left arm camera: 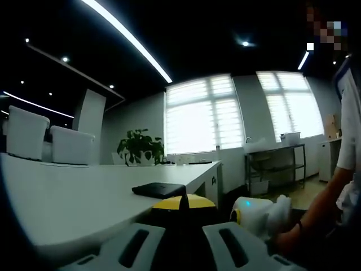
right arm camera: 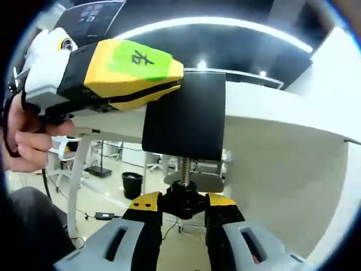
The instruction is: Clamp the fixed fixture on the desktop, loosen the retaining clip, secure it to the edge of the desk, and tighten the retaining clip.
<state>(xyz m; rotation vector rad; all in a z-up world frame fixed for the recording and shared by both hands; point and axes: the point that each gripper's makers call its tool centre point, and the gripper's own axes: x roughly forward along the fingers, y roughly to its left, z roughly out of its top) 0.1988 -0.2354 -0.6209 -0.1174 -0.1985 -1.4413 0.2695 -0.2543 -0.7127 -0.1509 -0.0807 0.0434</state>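
A black clamp fixture (right arm camera: 186, 116) sits on the edge of the white desk (right arm camera: 282, 130). Its threaded screw (right arm camera: 184, 166) hangs below the desk edge and ends in a black knob (right arm camera: 183, 197). My right gripper (right arm camera: 183, 204) is shut on that knob with its yellow-tipped jaws on either side. My left gripper (right arm camera: 179, 79), yellow with a green label, comes in from the left and grips the fixture's plate. In the left gripper view its yellow tips (left arm camera: 183, 202) stand pressed together just before the black fixture (left arm camera: 159, 189) on the desk (left arm camera: 67, 192). The white right gripper (left arm camera: 248, 217) is lower right.
White chairs (left arm camera: 25, 132) and a potted plant (left arm camera: 140, 148) stand at the desk's far side. A metal shelf table (left arm camera: 276, 152) is by the windows. A person's arm (left arm camera: 316, 214) is at the right. Below the desk are a leg (right arm camera: 79, 169) and a black bin (right arm camera: 132, 183).
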